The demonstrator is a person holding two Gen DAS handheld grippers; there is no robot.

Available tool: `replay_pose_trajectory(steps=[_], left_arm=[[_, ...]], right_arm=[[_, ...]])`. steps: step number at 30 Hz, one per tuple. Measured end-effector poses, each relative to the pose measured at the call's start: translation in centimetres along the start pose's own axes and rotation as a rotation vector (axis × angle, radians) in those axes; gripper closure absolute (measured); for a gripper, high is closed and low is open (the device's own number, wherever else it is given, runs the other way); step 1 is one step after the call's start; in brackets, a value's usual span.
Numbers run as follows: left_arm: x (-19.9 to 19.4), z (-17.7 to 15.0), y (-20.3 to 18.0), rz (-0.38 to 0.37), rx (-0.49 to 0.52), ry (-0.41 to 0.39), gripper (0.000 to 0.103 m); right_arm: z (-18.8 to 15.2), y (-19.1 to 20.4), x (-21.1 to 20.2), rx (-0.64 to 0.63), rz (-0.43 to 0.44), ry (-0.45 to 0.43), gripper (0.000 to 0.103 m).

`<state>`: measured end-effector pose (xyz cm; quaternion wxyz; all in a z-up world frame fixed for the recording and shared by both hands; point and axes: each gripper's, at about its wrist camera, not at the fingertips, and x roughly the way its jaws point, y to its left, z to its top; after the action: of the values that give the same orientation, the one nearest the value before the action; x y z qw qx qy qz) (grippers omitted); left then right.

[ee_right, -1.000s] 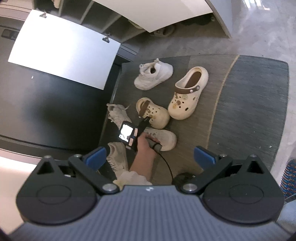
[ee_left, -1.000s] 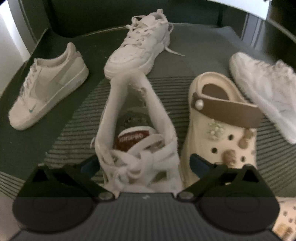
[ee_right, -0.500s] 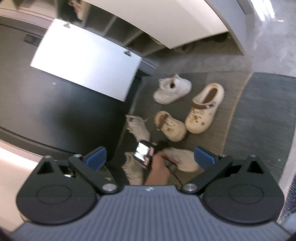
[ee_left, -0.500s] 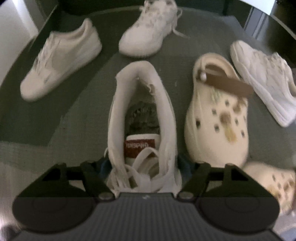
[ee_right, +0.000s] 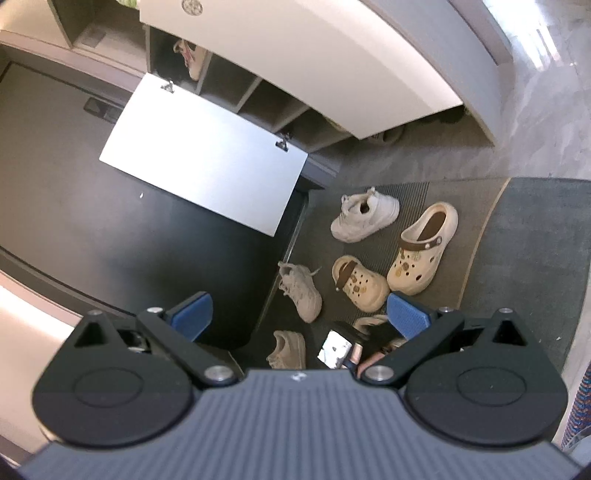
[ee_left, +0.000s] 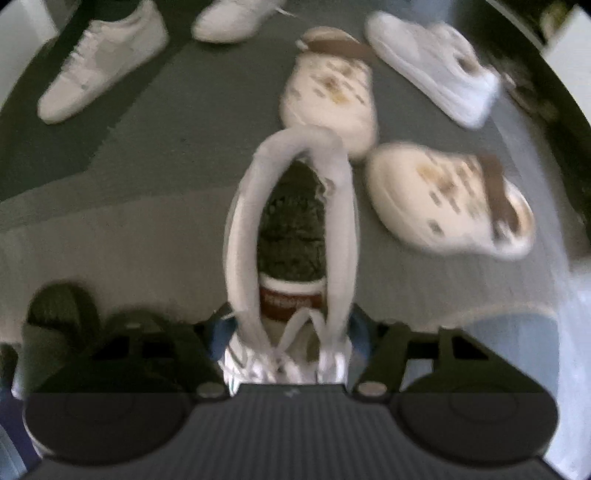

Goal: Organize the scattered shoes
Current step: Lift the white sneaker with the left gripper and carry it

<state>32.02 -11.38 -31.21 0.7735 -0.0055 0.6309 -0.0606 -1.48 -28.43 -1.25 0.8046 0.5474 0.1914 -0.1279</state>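
- Shoes are lying scattered over a dark ribbed mat (ee_right: 476,236), in front of a shoe cabinet (ee_right: 258,107) with open compartments.
- One white sneaker (ee_left: 291,236) is sitting between the fingers of the left gripper (ee_left: 290,334), whose blue pads are pressing against its sides near the laces; the heel opening is pointing away from the camera and a red tongue label is showing inside.
- Whether this sneaker is resting on the mat or hanging clear of it cannot be told, as the left wrist view is blurred.
- Two cream clogs with brown straps are lying just beyond it: the nearer clog (ee_left: 450,199) to its right, the other clog (ee_left: 328,92) farther off, their toes close together.
- A white sneaker (ee_left: 432,62) is lying at the upper right, a grey-panelled sneaker (ee_left: 103,62) at the upper left, and part of a third one (ee_left: 232,18) at the top edge.
- The right gripper (ee_right: 299,315) is hovering high above the floor with its blue pads spread wide, gripping nothing.
- From that height, a person's hand (ee_right: 373,360) is showing low in the view, holding the other tool beside the shoes.
- A white cabinet door (ee_right: 203,166) is standing swung open.
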Motion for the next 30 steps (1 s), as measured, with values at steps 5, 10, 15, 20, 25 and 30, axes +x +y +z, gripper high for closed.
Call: replay_pose_trajectory(steps=[5, 10, 15, 20, 25, 30], left_arm=[[0.8, -4.0, -0.9, -0.023, 0.035, 0.061, 0.040], [1.2, -6.1, -1.1, -0.009, 0.059, 0.007, 0.037], [1.5, -6.8, -1.7, 0.015, 0.037, -0.036, 0.025], [2.3, -7.4, -2.7, 0.038, 0.025, -0.045, 0.006], [3.2, -7.9, -4.1, 0.097, 0.068, -0.045, 0.002], [4.8, -7.5, -4.5, 0.158, 0.080, -0.017, 0.003]], right_arm=[[0.1, -1.0, -1.2, 0.021, -0.011, -0.013, 0.000], [0.5, -1.7, -2.7, 0.022, 0.006, -0.018, 0.000], [1.4, -3.1, -4.2, 0.034, 0.005, -0.041, 0.000], [2.3, -4.8, -5.6, 0.104, 0.034, -0.087, 0.000], [2.5, -5.2, -6.0, 0.105, 0.049, -0.082, 0.000], [2.5, -4.9, -5.6, 0.070, 0.055, -0.050, 0.000]])
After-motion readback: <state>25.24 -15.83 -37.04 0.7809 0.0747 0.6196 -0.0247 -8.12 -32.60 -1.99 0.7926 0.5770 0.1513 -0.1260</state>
